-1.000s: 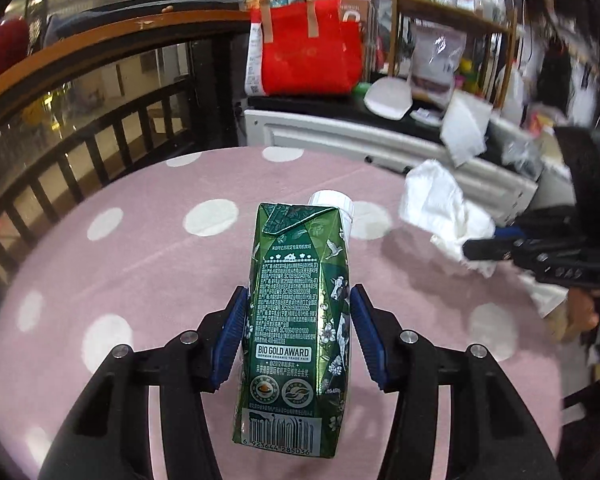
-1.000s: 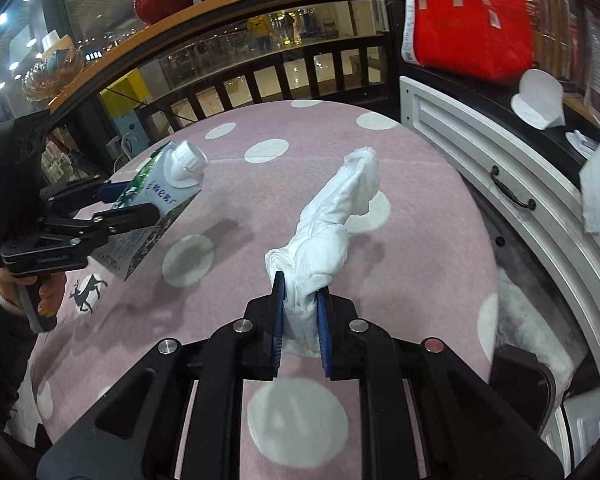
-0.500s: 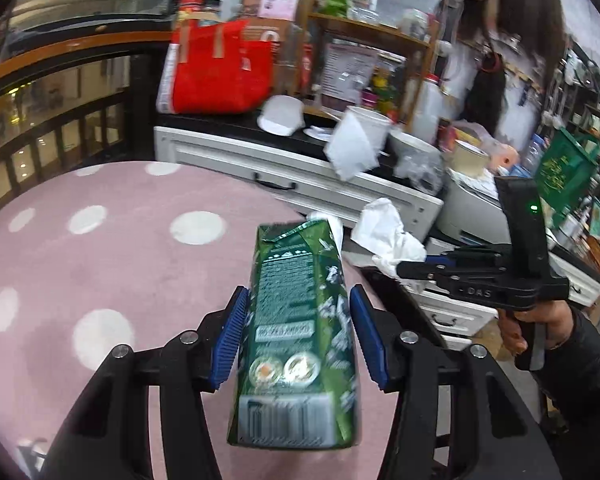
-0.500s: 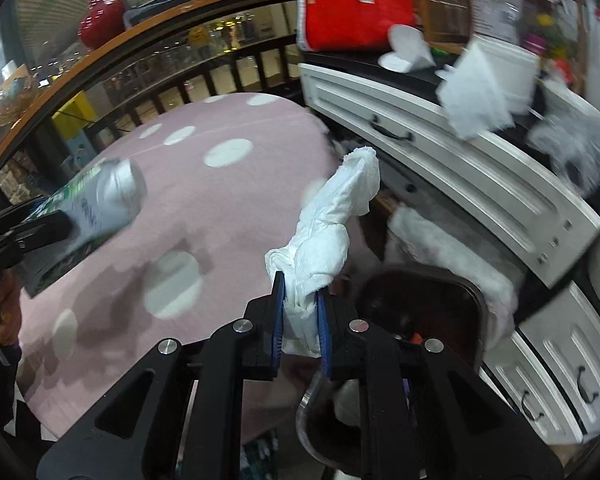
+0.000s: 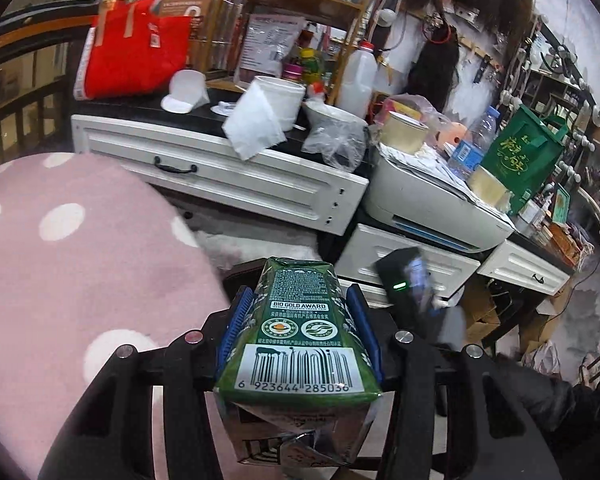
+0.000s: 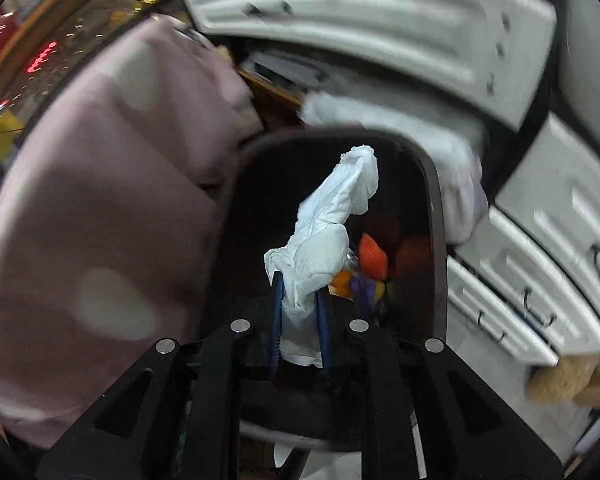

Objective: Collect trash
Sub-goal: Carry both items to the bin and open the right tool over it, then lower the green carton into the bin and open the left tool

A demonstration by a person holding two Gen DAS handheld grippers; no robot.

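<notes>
My left gripper (image 5: pixel 298 320) is shut on a green milk carton (image 5: pixel 300 340), held in the air past the edge of the pink dotted table (image 5: pixel 60 260), its barcode end toward the camera. My right gripper (image 6: pixel 300 304) is shut on a crumpled white tissue (image 6: pixel 332 224) and holds it over the open mouth of a dark trash bin (image 6: pixel 432 208). Orange and purple rubbish (image 6: pixel 372 260) lies inside the bin. The right gripper's black body (image 5: pixel 408 292) shows blurred beside the carton in the left wrist view.
White drawer cabinets (image 5: pixel 228 172) stand behind the table, loaded with a red bag (image 5: pixel 136 52), a paper roll (image 5: pixel 272 108), a jug and a printer (image 5: pixel 432 200). The cabinets (image 6: pixel 540 220) also flank the bin in the right wrist view. The pink table (image 6: pixel 100 200) is left of the bin.
Both grippers swung right, off the table. The right one tilted down over the trash bin with the tissue. The left one carried the carton past the table edge toward the bin.
</notes>
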